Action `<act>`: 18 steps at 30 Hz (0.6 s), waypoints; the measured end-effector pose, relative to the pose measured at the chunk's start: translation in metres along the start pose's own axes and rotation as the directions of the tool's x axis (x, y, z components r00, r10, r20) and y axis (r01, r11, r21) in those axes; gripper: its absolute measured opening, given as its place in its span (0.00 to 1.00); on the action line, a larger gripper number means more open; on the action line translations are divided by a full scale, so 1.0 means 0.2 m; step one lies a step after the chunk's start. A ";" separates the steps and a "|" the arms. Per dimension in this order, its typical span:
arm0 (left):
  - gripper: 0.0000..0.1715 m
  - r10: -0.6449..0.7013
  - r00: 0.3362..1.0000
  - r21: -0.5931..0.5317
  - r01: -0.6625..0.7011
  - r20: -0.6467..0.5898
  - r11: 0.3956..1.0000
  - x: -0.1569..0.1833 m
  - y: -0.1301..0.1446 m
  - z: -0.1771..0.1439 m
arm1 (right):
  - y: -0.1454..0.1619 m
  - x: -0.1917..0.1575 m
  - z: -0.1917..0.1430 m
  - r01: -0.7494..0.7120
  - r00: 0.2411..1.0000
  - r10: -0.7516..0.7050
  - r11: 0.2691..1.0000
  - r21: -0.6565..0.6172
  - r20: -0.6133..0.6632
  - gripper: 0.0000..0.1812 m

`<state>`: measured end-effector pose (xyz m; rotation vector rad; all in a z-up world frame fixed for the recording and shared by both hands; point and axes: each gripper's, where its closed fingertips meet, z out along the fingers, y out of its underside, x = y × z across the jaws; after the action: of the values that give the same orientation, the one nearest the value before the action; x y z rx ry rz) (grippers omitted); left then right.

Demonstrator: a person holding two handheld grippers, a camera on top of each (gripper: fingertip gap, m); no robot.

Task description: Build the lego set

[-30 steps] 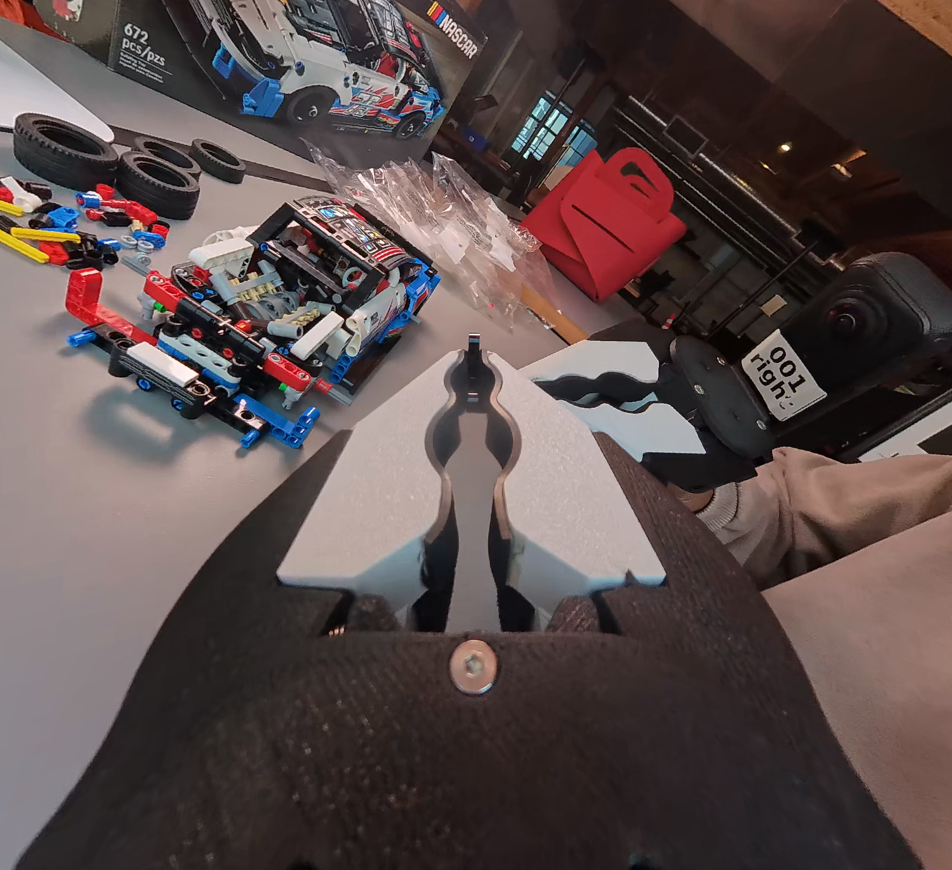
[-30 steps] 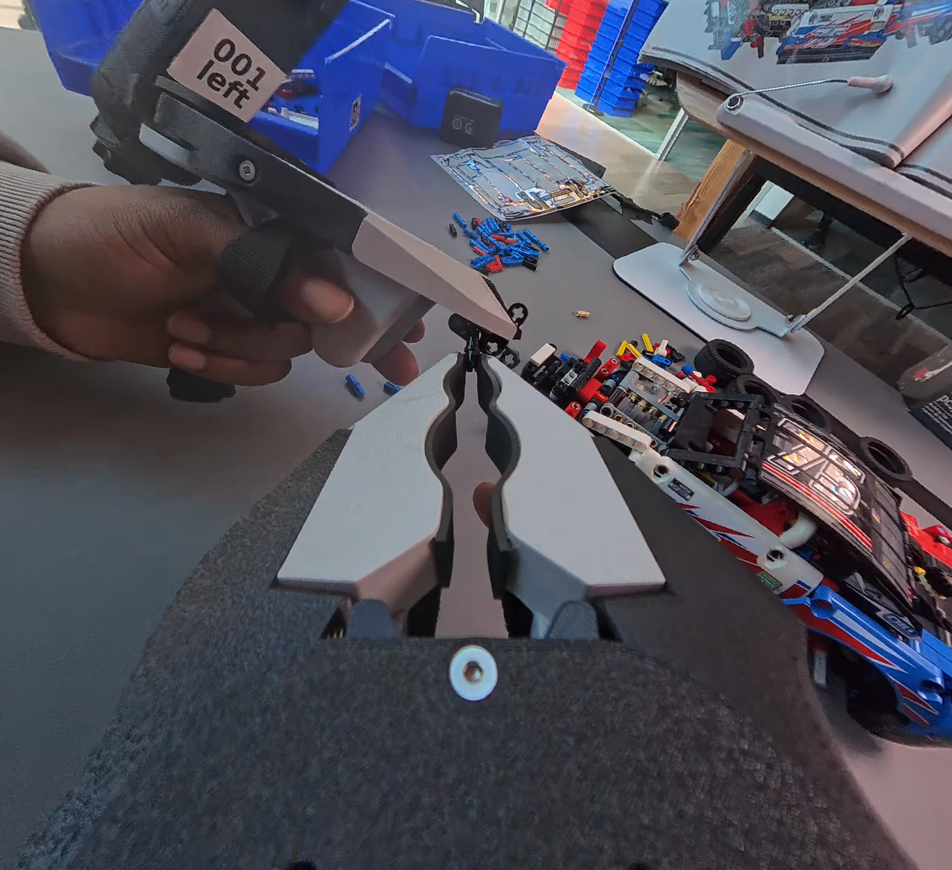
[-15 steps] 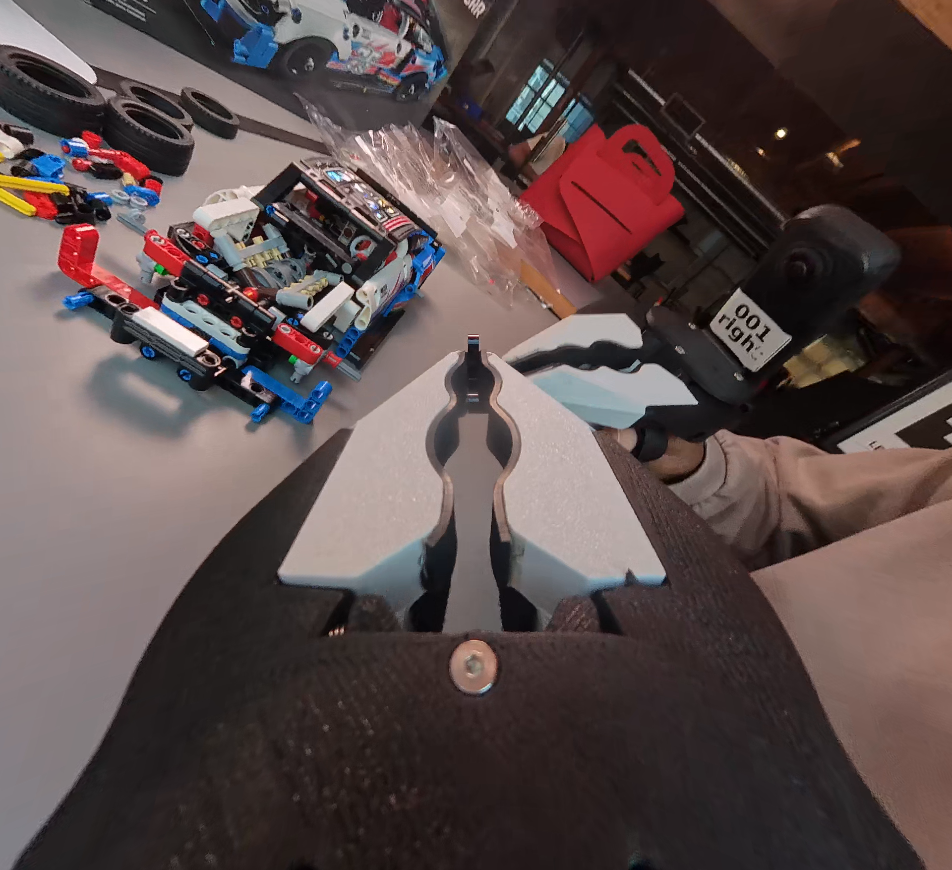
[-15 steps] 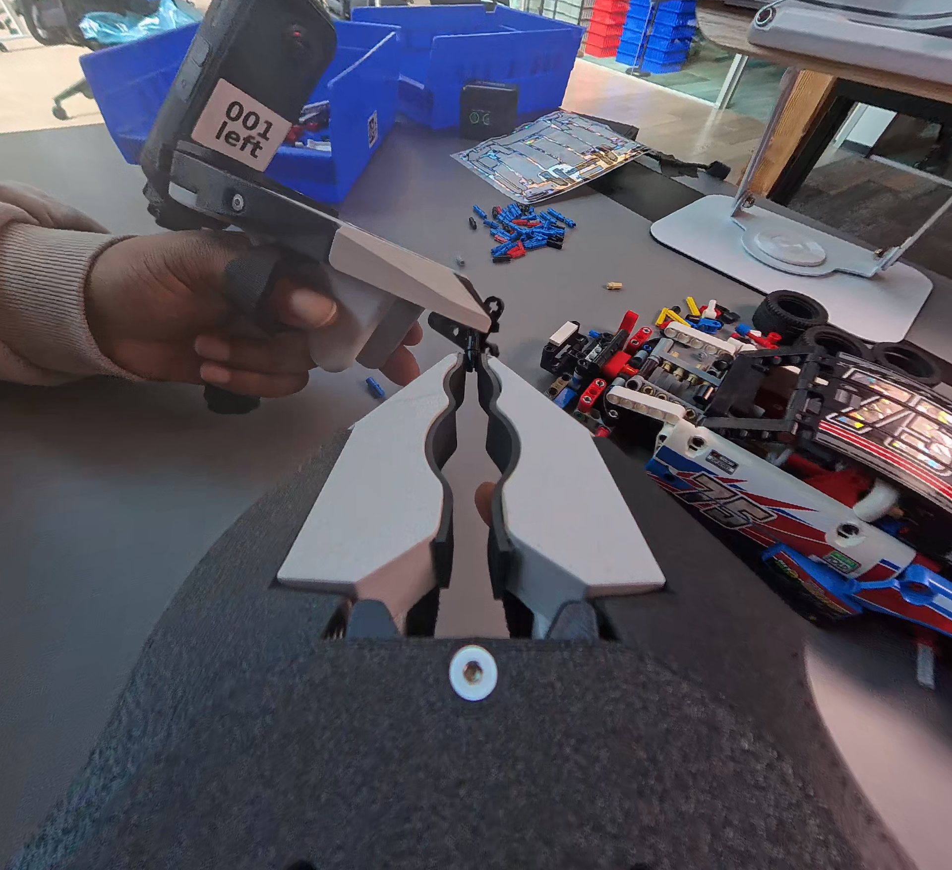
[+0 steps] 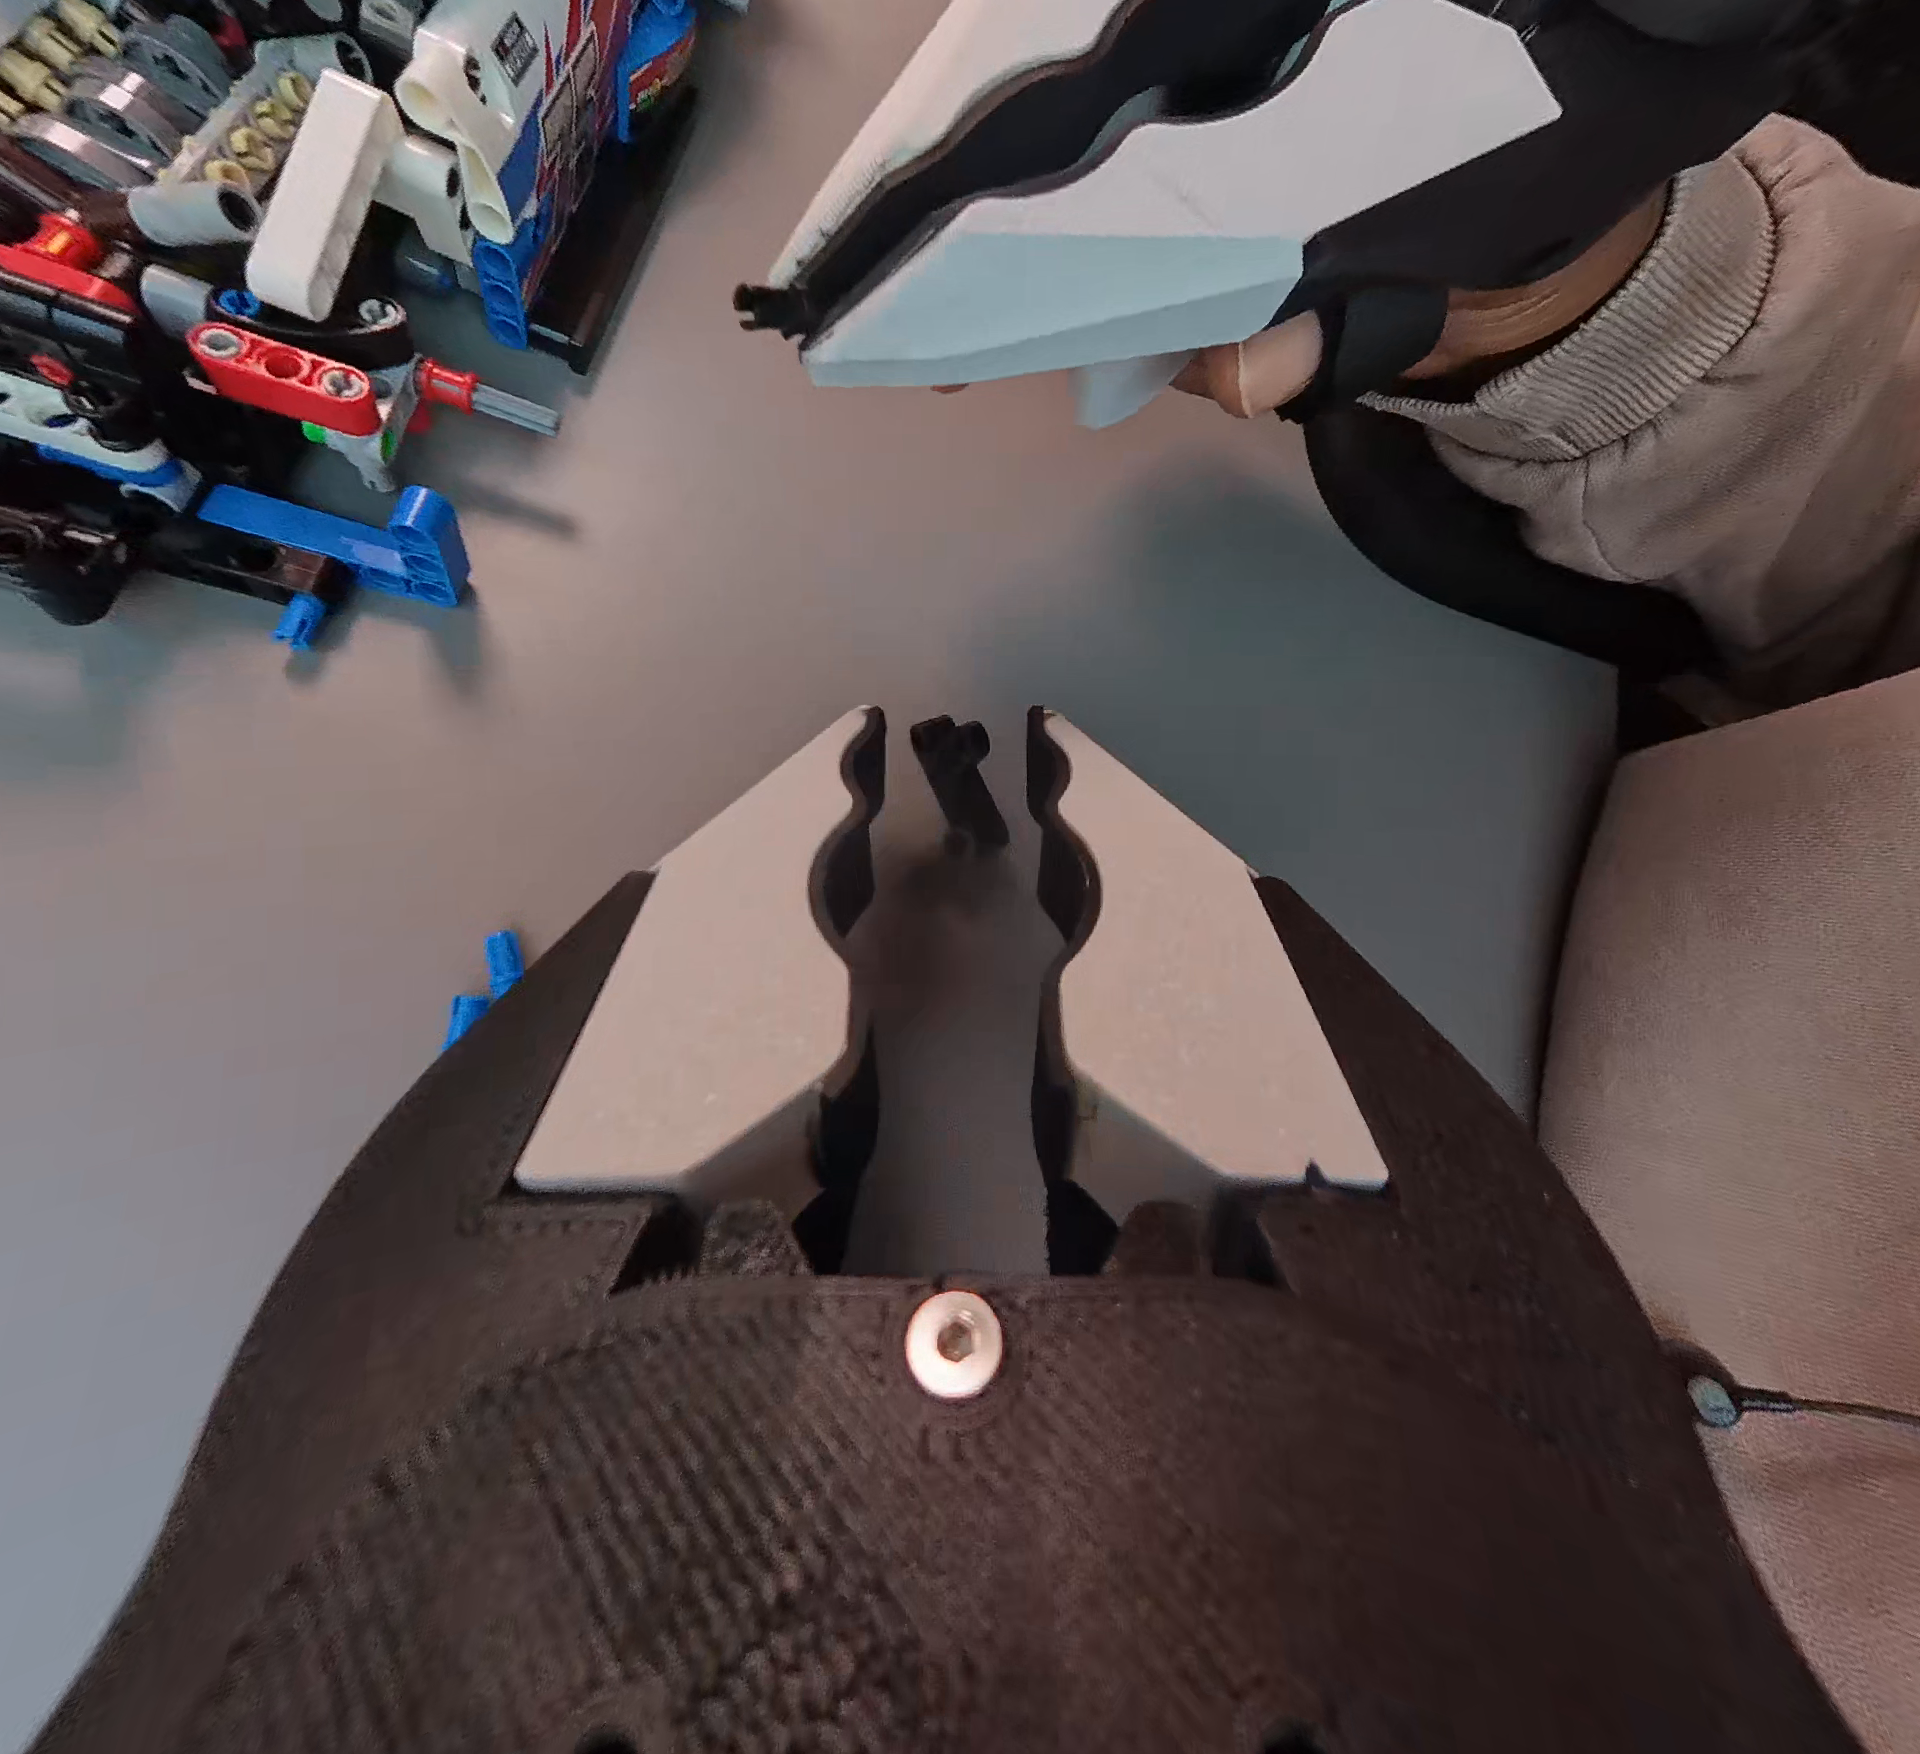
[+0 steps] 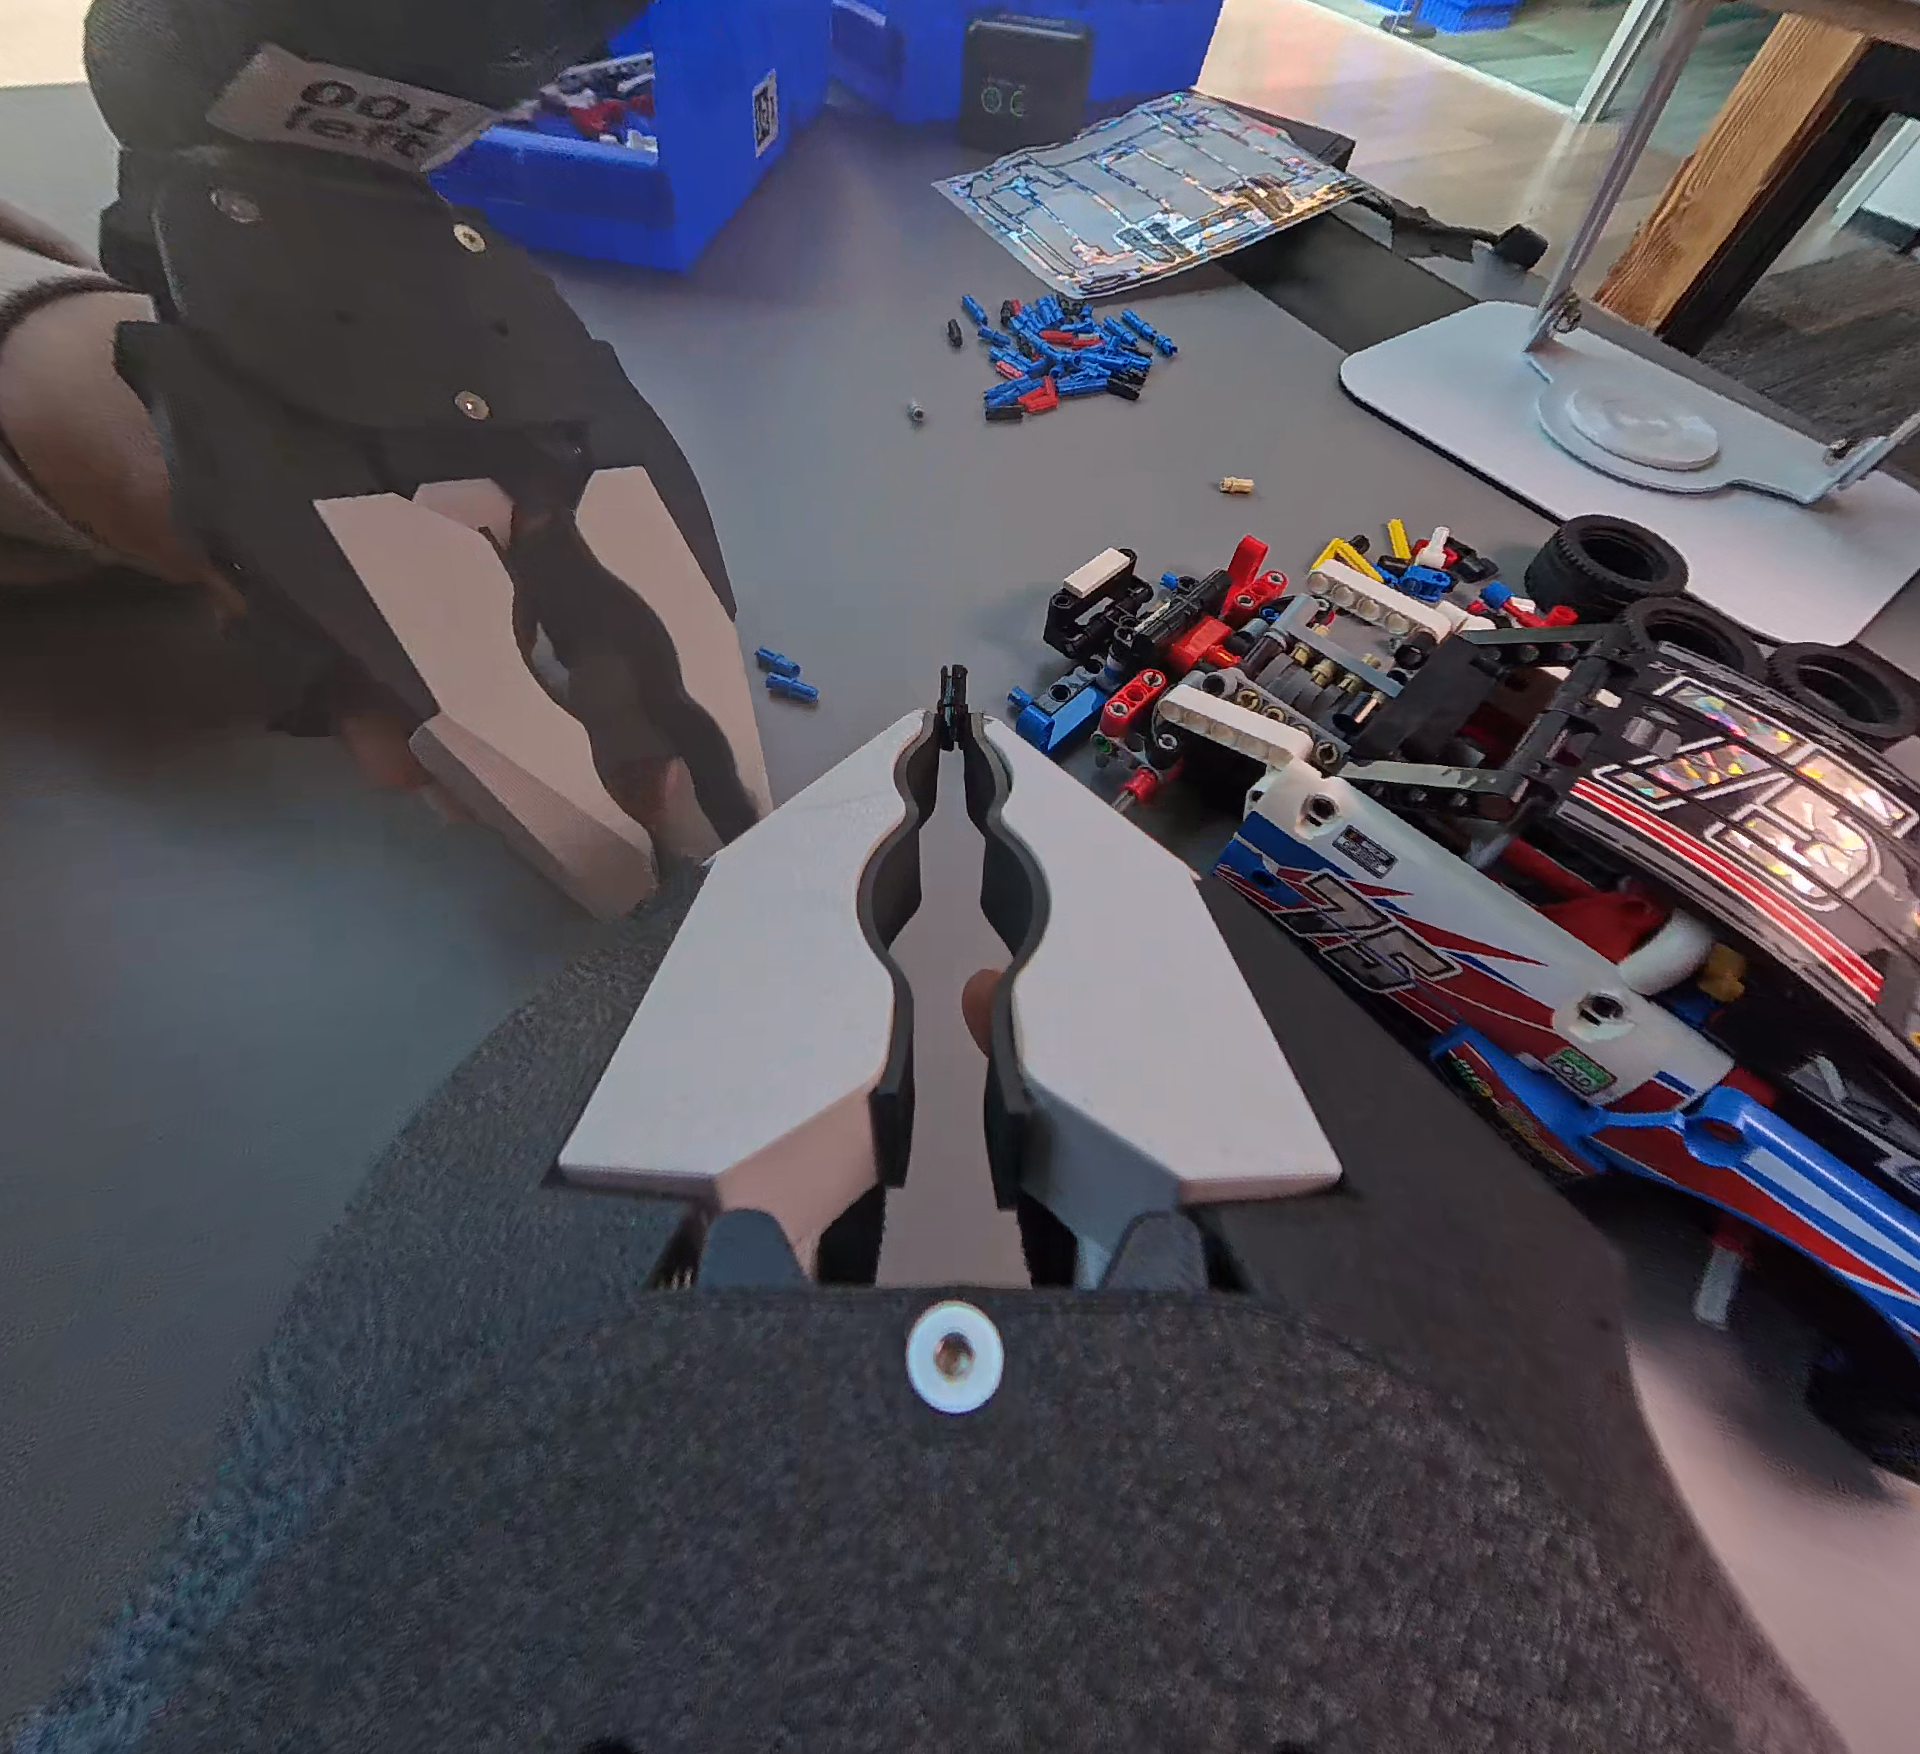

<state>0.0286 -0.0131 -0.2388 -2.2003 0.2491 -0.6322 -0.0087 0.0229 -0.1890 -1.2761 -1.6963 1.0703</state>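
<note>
In the left wrist view my left gripper [image 5: 956,728] points down at the grey table [image 5: 727,769] and is open. A small black Lego piece [image 5: 958,785] sits loose between its fingers with a gap on each side. My right gripper [image 6: 954,740] is shut on a small black pin [image 6: 952,698] that sticks out past the tips. It also shows in the left wrist view [image 5: 792,314], a little above the table. The partly built race car [image 6: 1558,873] stands to the right of my right gripper and at the upper left in the left wrist view [image 5: 499,73].
Two loose blue pins [image 6: 787,676] lie between the grippers. A pile of blue, red and black pins [image 6: 1070,354], a sticker sheet [image 6: 1143,187] and blue bins [image 6: 727,42] sit farther back. Tyres [image 6: 1605,561] and a stand's base [image 6: 1621,437] are behind the car. Tip to tip, the grippers are about 7 centimetres apart. The partly built race car [image 6: 1558,873] is about 15 centimetres from my right fingertips.
My left gripper tipped down toward the table and opened; the black piece it pinched has left the grasp and sits between the fingers. My right gripper stays shut on its black pin.
</note>
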 end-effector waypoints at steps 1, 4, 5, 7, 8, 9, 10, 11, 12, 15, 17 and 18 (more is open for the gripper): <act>0.18 0.021 1.000 0.001 -0.021 -0.004 1.000 -0.01 0.00 -0.02 | 0.00 0.00 0.00 0.003 1.000 -0.003 1.000 -0.003 0.001 0.01; 0.16 0.169 0.984 -0.031 -0.171 -0.063 0.985 0.00 0.02 -0.10 | 0.01 0.00 -0.01 0.012 1.000 -0.012 1.000 -0.006 0.026 0.01; 0.15 0.230 0.969 -0.056 -0.235 -0.086 0.970 0.01 0.05 -0.12 | 0.01 -0.02 -0.01 0.025 0.998 -0.024 1.000 -0.013 0.056 0.01; 0.15 0.321 0.943 -0.096 -0.329 -0.086 0.940 0.01 0.10 -0.12 | 0.02 -0.04 -0.02 0.059 0.993 -0.056 0.998 -0.025 0.104 0.01; 0.15 0.362 0.930 -0.116 -0.368 -0.065 0.923 0.00 0.12 -0.11 | 0.04 -0.06 -0.03 0.075 0.989 -0.069 0.996 -0.038 0.132 0.01; 0.15 0.406 0.913 -0.134 -0.409 -0.047 0.903 -0.01 0.13 -0.09 | 0.06 -0.08 -0.03 0.086 0.983 -0.077 0.995 -0.051 0.166 0.01; 0.14 0.444 0.895 -0.145 -0.445 -0.040 0.884 0.00 0.14 -0.07 | 0.07 -0.09 -0.03 0.091 0.979 -0.077 0.994 -0.063 0.189 0.01; 0.13 0.466 0.884 -0.155 -0.465 -0.031 0.872 0.01 0.14 -0.06 | 0.09 -0.10 -0.03 0.092 0.976 -0.075 0.993 -0.071 0.206 0.01; 0.11 0.475 0.880 -0.170 -0.471 -0.023 0.865 0.01 0.15 -0.04 | 0.10 -0.12 -0.03 0.094 0.971 -0.074 0.993 -0.078 0.226 0.01; 0.06 0.444 0.894 -0.161 -0.447 -0.056 0.880 0.07 0.15 -0.03 | 0.11 -0.14 -0.04 0.109 0.963 -0.085 0.991 -0.081 0.257 0.01; 0.08 0.376 0.921 -0.074 -0.383 -0.099 0.921 0.12 0.09 -0.06 | 0.11 -0.16 -0.04 0.119 0.957 -0.096 0.990 -0.070 0.275 0.01; 0.08 0.342 0.935 -0.031 -0.346 -0.097 0.938 0.11 0.05 -0.08 | 0.10 -0.17 -0.05 0.125 0.952 -0.102 0.990 -0.060 0.287 0.01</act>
<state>0.0398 -0.0387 -0.2288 -2.1041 0.6873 -0.5321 0.0149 -0.0047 -0.2063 -1.0961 -2.0179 1.1716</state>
